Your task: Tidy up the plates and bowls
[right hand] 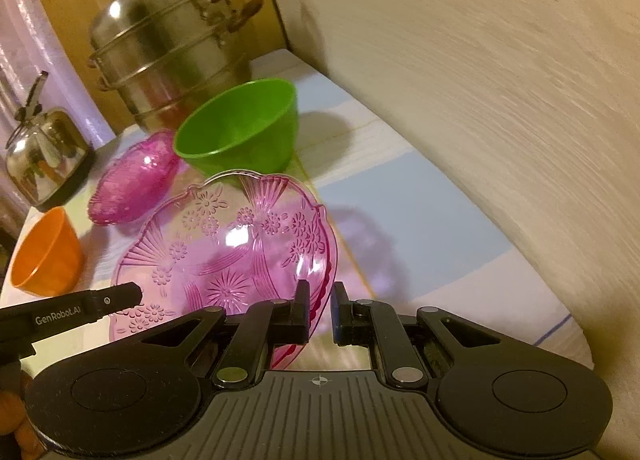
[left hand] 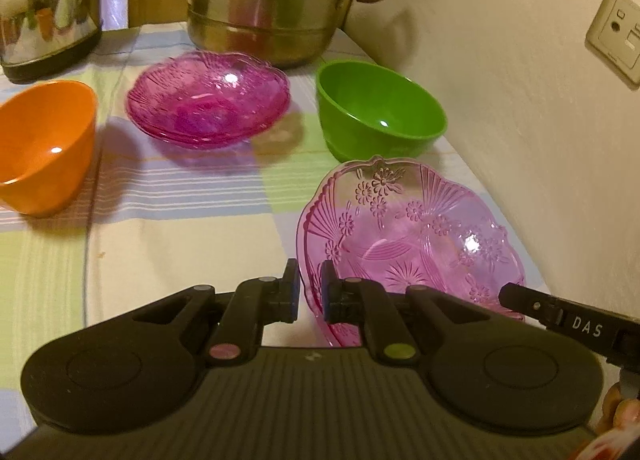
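A clear pink glass plate with a flower pattern (left hand: 412,236) is held between both grippers above the table. My left gripper (left hand: 310,294) is shut on its left rim. My right gripper (right hand: 321,310) is shut on its right rim; the plate (right hand: 228,244) tilts up in the right wrist view. A stack of darker magenta plates (left hand: 208,100) sits farther back, and also shows in the right wrist view (right hand: 134,178). A green bowl (left hand: 380,108) stands right of the stack. An orange bowl (left hand: 44,144) stands at the left.
A steel steamer pot (left hand: 276,0) stands at the back, a shiny kettle (left hand: 50,16) at the back left. A wall (left hand: 520,100) with sockets (left hand: 614,34) runs close along the right side. The checked tablecloth (left hand: 180,220) covers the table.
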{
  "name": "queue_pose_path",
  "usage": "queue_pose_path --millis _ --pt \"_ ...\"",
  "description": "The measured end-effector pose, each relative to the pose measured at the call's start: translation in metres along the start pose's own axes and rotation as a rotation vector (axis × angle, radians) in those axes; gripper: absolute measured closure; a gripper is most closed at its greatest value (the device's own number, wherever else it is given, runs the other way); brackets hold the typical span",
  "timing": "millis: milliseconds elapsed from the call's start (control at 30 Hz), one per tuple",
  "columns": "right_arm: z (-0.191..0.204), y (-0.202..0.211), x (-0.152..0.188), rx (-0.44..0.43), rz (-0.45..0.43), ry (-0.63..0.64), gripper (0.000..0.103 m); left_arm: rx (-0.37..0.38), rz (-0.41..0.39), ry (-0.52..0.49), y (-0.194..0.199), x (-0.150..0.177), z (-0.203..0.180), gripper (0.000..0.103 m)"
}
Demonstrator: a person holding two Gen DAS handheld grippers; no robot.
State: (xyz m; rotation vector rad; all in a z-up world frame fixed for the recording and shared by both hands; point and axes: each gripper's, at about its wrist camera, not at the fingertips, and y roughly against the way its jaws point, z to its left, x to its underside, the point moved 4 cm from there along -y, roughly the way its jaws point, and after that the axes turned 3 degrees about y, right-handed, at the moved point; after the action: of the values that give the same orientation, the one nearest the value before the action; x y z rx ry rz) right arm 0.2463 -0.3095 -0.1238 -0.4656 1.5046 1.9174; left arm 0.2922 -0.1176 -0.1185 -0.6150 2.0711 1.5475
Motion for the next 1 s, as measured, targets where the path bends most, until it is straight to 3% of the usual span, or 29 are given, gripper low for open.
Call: queue_pose_path --millis 600,1000 --pt "0.082 0.015 -0.015 -0.095 -0.059 0.081 0.093 -0.083 -0.089 0.047 0.058 -0.033 0.058 0.094" --pt "0.117 0.011 -0.027 -0.127 -0.087 0.111 0.093 -0.103 -0.124 0.047 0.068 -0.055 0.08 0.094"
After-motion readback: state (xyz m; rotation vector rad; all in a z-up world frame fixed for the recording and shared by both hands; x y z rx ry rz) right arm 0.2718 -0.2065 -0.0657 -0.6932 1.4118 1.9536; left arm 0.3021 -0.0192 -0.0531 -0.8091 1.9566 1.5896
